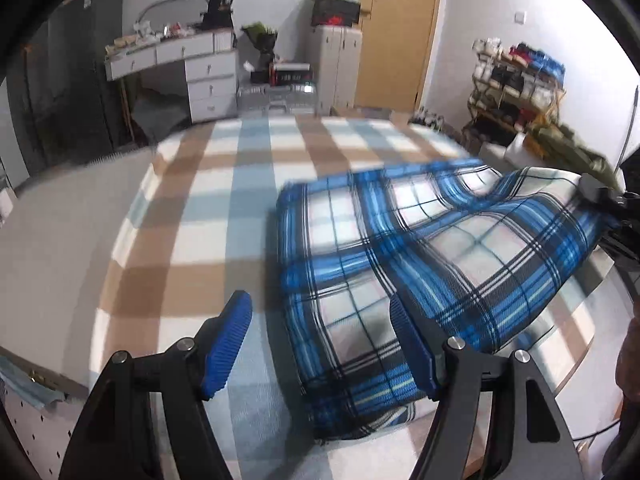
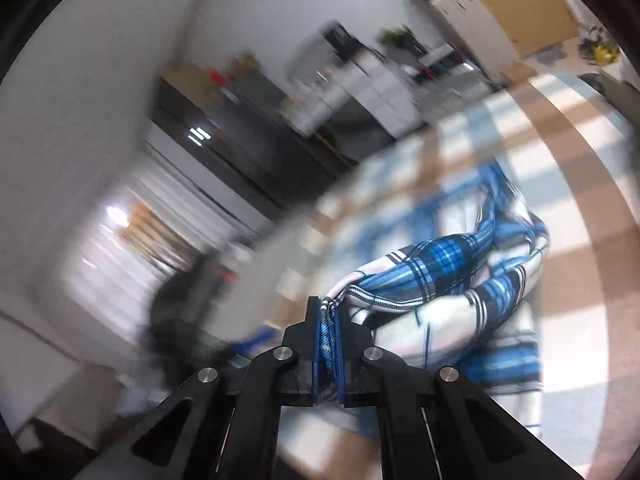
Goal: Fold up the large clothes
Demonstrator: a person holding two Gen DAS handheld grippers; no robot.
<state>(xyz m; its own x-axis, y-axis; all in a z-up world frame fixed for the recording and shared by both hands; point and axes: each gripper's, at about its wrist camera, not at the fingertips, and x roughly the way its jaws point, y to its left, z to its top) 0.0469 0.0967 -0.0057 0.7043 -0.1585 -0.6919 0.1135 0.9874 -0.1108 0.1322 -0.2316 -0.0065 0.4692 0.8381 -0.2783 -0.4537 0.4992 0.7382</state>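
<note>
A blue, white and black plaid garment (image 1: 400, 240) lies partly folded on a bed with a checked beige, light-blue and white cover (image 1: 208, 184). My left gripper (image 1: 320, 344) hovers open over the garment's near left edge; nothing sits between its blue pads (image 1: 228, 344). In the left wrist view my right gripper (image 1: 600, 196) holds the garment's far right corner lifted off the bed. In the right wrist view my right gripper (image 2: 329, 312) is shut on a bunched fold of the plaid garment (image 2: 440, 272), which drapes away toward the bed.
A white desk with drawers (image 1: 188, 68), a white cabinet with boxes on top (image 1: 340, 60) and a wooden door (image 1: 396, 32) stand beyond the bed. A crowded shoe rack (image 1: 516, 80) is at the right. A person's hand (image 1: 630, 360) shows at the right edge.
</note>
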